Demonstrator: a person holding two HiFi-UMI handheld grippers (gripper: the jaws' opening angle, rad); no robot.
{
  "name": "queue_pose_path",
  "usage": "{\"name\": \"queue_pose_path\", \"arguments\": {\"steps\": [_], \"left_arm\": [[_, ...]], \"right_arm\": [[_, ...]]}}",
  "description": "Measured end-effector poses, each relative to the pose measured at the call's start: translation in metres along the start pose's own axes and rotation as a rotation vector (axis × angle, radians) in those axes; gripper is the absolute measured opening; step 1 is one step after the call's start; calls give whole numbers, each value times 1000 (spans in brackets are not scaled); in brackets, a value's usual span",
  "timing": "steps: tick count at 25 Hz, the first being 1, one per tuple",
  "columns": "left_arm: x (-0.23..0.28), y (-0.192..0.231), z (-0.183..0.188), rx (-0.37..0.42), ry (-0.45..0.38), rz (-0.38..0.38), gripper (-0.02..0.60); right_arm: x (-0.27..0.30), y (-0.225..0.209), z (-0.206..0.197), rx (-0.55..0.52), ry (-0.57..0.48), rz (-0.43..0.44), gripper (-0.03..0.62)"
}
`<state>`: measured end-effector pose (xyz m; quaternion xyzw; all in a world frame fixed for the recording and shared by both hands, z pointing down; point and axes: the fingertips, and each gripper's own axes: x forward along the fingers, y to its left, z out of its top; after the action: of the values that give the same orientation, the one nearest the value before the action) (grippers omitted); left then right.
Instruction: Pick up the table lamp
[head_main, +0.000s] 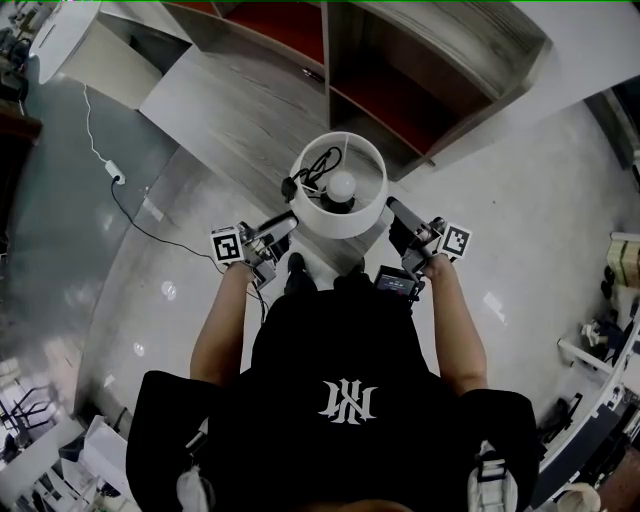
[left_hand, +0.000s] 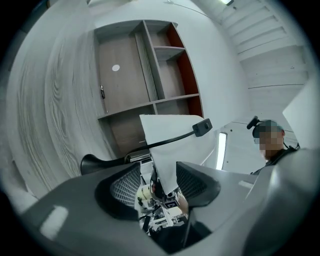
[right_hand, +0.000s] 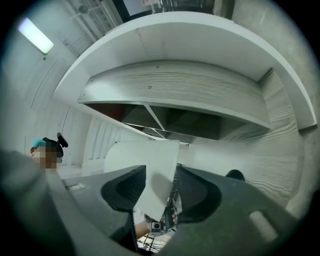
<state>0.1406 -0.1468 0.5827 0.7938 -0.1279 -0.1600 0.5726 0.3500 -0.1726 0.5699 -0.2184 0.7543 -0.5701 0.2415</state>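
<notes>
Step in hand, judged from the layout: grasp set-up for the lift, not yet the lift itself. Locate the table lamp (head_main: 338, 215) directly ahead, in front of the shelf unit (head_main: 420, 90), upright, with the bulb (head_main: 342, 185) visible down through the open top of the white shade (left_hand: 165, 132); base hidden beneath the shade, so supporting surface not confirmed. Note the left hand-held gripper (left_hand: 159, 172) at the shade's left side and the right hand-held gripper (right_hand: 161, 172) at its right side, both released, jaws spread wide astride the thin shade wall, pads not clamping it. Next: close both pairs of jaws on the wall together, with light and equal pressure, to avoid buckling the apparently thin, flexible material. Then raise both sides at the same rate to keep the lamp level. Watch the black cord (left_hand: 170, 140) and its inline switch (left_hand: 202, 127) lying across the shade; allow slack before lifting.
</notes>
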Motion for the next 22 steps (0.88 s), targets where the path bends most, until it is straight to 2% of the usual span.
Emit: {"name": "queue_pose_path", "arguments": {"steps": [4, 7, 10, 22], "left_arm": [[2, 1, 2, 11, 13, -8, 218], [4, -7, 3, -46, -9, -52, 218], [5, -8, 6, -77, -31, -63, 212], [10, -15, 8, -90, -25, -99, 163]], "right_arm": [[2, 4, 0, 3, -3, 18, 181], [2, 4, -1, 14, -8, 21, 181], [1, 3, -2, 24, -11, 21, 181], [3, -2, -4, 16, 0, 3, 163]]}}
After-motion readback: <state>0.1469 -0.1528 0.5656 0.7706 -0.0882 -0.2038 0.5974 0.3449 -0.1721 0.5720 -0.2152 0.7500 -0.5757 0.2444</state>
